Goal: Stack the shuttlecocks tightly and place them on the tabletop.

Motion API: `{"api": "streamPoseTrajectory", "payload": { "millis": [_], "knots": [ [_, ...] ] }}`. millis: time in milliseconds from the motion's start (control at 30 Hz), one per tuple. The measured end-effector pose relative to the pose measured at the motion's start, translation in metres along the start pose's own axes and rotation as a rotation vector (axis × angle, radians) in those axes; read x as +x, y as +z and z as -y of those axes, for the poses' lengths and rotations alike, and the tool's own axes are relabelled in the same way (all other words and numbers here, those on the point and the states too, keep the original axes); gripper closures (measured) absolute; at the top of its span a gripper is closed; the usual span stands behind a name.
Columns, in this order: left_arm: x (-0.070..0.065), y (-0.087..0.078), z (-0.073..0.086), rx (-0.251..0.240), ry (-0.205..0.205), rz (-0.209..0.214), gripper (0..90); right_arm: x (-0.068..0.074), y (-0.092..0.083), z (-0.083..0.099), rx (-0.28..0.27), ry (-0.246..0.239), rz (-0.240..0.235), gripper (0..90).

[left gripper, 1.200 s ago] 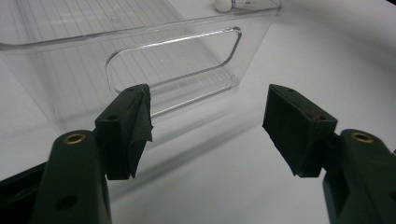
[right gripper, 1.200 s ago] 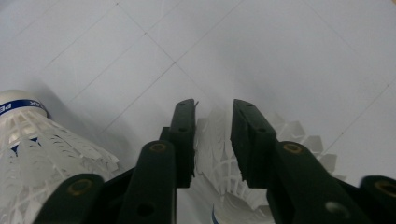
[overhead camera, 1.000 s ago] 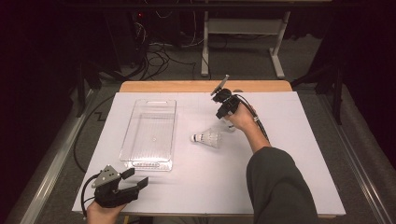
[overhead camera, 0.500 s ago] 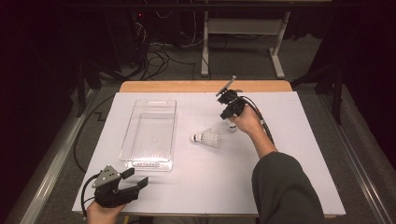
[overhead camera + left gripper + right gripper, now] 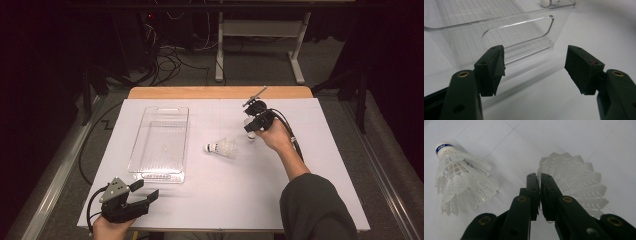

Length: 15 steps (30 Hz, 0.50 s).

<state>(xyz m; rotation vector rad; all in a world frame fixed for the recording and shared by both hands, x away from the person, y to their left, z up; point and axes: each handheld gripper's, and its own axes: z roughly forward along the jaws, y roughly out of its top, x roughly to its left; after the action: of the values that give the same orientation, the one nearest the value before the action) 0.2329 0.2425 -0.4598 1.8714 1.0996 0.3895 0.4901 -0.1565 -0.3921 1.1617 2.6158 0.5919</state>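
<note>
The right gripper (image 5: 539, 180) pinches what looks like the feather rim of a shuttlecock (image 5: 576, 180) near the desk's far right edge; the left gripper's (image 5: 534, 66) jaws stand spread wide, holding nothing.

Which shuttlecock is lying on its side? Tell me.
The free shuttlecock beside the clear bin; the other shuttlecock is pinched by its feathers in the right gripper.

A tray (image 5: 161, 142) is set left of centre on the table (image 5: 325, 175); one shuttlecock (image 5: 223, 147) lies right of it, another (image 5: 249, 124) at upper right.
</note>
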Motion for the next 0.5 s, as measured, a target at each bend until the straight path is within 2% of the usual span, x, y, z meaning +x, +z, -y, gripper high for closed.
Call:
{"api": "streamPoseTrajectory", "payload": {
  "millis": [500],
  "knots": [
    [0.000, 0.001, 0.000, 0.000, -0.005, 0.001, 33.0, -0.005, -0.011, 0.028, -0.039, 0.030, -0.028, 82.1]
  ]
}}
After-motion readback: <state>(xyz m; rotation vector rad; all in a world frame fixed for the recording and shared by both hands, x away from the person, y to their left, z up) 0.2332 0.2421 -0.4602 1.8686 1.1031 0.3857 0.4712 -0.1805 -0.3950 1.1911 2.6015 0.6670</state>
